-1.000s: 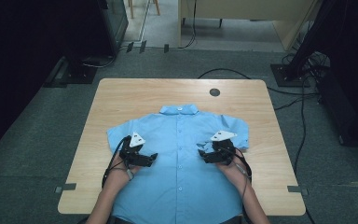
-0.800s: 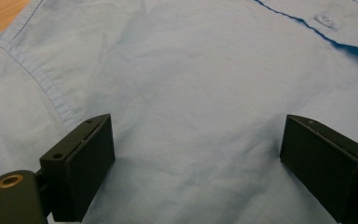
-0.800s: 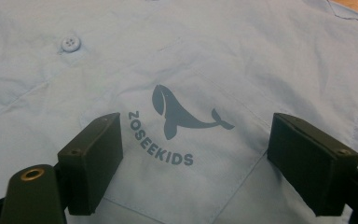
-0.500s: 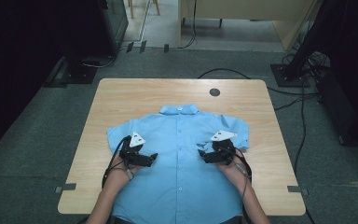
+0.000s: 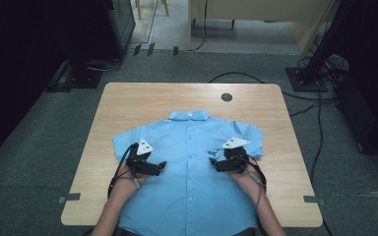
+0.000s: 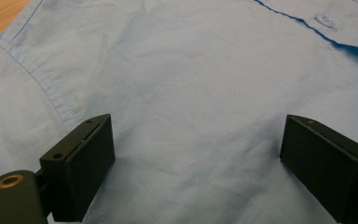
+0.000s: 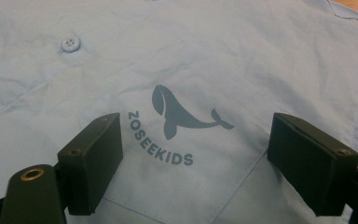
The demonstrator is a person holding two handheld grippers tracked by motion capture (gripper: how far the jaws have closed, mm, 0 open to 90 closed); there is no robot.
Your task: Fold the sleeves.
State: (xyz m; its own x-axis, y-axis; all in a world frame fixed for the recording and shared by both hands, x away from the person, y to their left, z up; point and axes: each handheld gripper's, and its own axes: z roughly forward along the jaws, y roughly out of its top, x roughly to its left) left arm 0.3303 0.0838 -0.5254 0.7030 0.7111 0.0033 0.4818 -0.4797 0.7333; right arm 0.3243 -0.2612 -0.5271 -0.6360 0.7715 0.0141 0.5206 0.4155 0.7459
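shirt [image 5: 189,162] lying flat, buttoned, centre of tabletop [image 5: 128,105], collar toward frame top | left tongs [image 5: 158,167] resting on shirt, lower left of centre, gaping wide, gripping nothing | right tongs [image 5: 215,164] gaping wide over whale logo [image 7: 182,114], gripping nothing

One blue shirt [image 5: 192,167] lies on the one wooden surface [image 5: 128,105], with one dark round disc [image 5: 227,97] at 1 o'clock from it. Two grippers sit over it, the left gripper [image 5: 161,167] at 9 o'clock, the right gripper [image 5: 213,164] at 3. One whale print [image 7: 184,112] marks the shirt.
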